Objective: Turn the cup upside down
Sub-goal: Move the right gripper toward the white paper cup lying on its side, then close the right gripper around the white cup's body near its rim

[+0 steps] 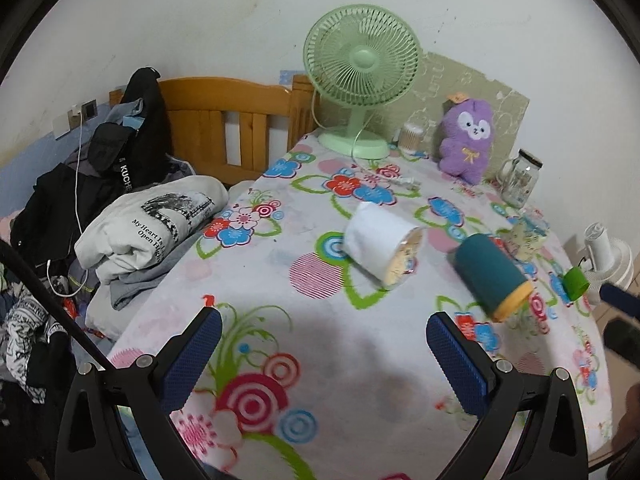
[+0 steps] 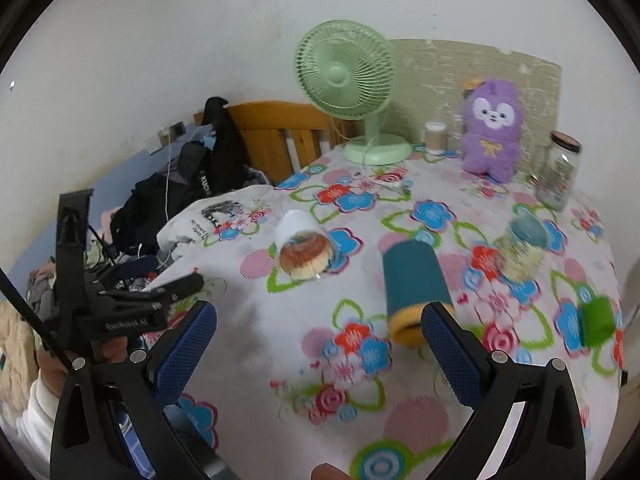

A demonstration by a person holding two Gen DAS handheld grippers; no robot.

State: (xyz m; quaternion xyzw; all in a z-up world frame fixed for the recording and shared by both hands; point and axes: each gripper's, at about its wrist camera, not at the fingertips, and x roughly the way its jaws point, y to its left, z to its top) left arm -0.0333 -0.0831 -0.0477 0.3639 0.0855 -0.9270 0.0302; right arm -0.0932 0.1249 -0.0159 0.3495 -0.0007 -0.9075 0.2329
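Approaching stage: both my grippers hover above the table (image 2: 400, 432), neither touching anything; I judge the flip not yet begun.
Table: covered in a flowered cloth, carrying all items below.
Fan (image 1: 362, 76): green, upright at the far edge, well apart from the work.
Plush toy (image 2: 490, 128): purple, upright beside a glass jar (image 2: 558, 170).
White cup (image 1: 380, 246): lying on its side near the table's middle, mouth toward me.
Teal cup (image 2: 414, 290): lying on its side, yellow rim nearest my right gripper (image 2: 318, 344); probably the task's cup, though I cannot be sure which is meant.
Right jaws: spread wide, empty.
Left gripper (image 1: 324, 354): jaws spread wide, empty.
Next move: centre the right jaws across the teal body, close, lift, turn mouth-down.
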